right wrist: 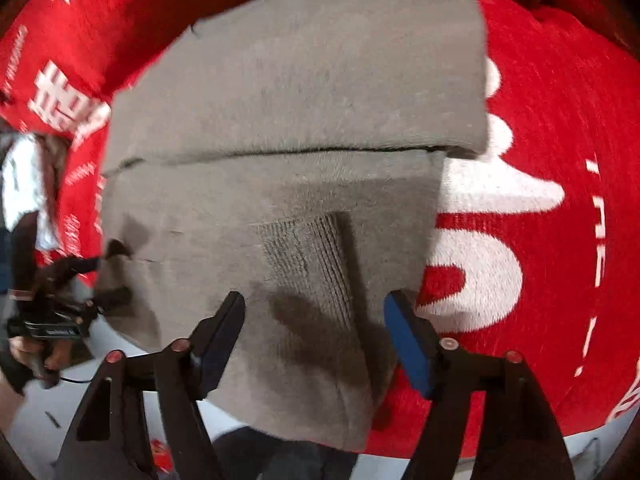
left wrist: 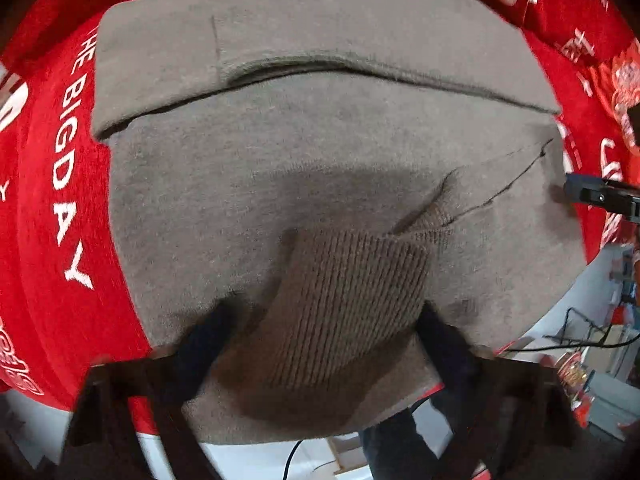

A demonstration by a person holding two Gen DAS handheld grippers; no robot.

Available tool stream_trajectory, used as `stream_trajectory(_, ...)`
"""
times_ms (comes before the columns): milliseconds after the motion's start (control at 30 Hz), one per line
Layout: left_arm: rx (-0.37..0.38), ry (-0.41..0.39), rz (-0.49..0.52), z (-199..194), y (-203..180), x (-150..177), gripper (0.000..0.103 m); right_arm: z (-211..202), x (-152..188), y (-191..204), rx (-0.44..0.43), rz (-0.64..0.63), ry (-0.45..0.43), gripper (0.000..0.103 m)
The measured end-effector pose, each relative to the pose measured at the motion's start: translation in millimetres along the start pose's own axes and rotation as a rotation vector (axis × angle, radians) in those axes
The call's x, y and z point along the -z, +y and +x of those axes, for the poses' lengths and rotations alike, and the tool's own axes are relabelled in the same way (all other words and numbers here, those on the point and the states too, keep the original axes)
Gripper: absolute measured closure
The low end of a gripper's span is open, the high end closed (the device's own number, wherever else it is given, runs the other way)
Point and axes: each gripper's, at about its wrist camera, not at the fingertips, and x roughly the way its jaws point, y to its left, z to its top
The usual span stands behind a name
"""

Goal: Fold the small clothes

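A grey-brown knitted sweater (left wrist: pixel 320 152) lies partly folded on a red cloth (left wrist: pixel 60 200), with a fold edge across its far part. My left gripper (left wrist: pixel 324 320) is open, its fingers (left wrist: pixel 204 344) astride the ribbed cuff (left wrist: pixel 344 300) of a sleeve at the near hem. In the right wrist view the same sweater (right wrist: pixel 288 100) fills the middle, with the ribbed cuff (right wrist: pixel 308 252) lying on it. My right gripper (right wrist: pixel 314 308) is open and empty just above the near part of the sweater. The left gripper (right wrist: pixel 80 304) shows at that view's left edge.
The red cloth (right wrist: pixel 540 120) bears white lettering and covers the table. The table's near edge runs just below the sweater's hem (right wrist: pixel 460 456). The right gripper's tip (left wrist: pixel 600 196) shows at the sweater's right side. Room clutter and cables (left wrist: pixel 580 340) lie beyond the edge.
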Motion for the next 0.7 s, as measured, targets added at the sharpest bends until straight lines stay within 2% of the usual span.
stream_trajectory(33, -0.007, 0.013, -0.001, 1, -1, 0, 0.052, 5, -1, 4, 0.027, -0.022, 0.017, 0.052)
stream_trajectory(67, 0.004, 0.012, -0.002, 0, -3, 2, 0.068, 10, -4, 9, 0.057, -0.056, 0.029, 0.087)
stream_trajectory(100, 0.012, -0.007, 0.0, -5, -5, 4, 0.078, 14, -2, 20, 0.106, -0.122, 0.041, 0.096)
stream_trajectory(133, 0.008, -0.025, 0.002, -10, -6, 6, 0.091, 14, 0, 32, 0.16, -0.194, 0.039, 0.096)
stream_trajectory(233, 0.015, -0.085, -0.024, -36, -7, 17, 0.092, -4, 11, 58, 0.268, -0.331, -0.01, 0.097)
stream_trajectory(300, 0.013, -0.146, -0.02, -66, -6, 24, 0.093, -26, 14, 69, 0.308, -0.361, -0.068, 0.097)
stream_trajectory(333, 0.01, -0.176, -0.017, -80, -7, 25, 0.098, -40, 13, 75, 0.322, -0.366, -0.107, 0.097)
stream_trajectory(433, 0.016, -0.274, -0.004, -126, 0, 21, 0.098, -78, 2, 86, 0.35, -0.351, -0.217, 0.097)
stream_trajectory(567, 0.039, -0.399, 0.007, -174, 27, -13, 0.098, -115, -31, 100, 0.366, -0.289, -0.363, 0.097)
stream_trajectory(700, 0.005, -0.492, 0.037, -186, 43, -65, 0.098, -117, -79, 102, 0.413, -0.282, -0.438, 0.097)
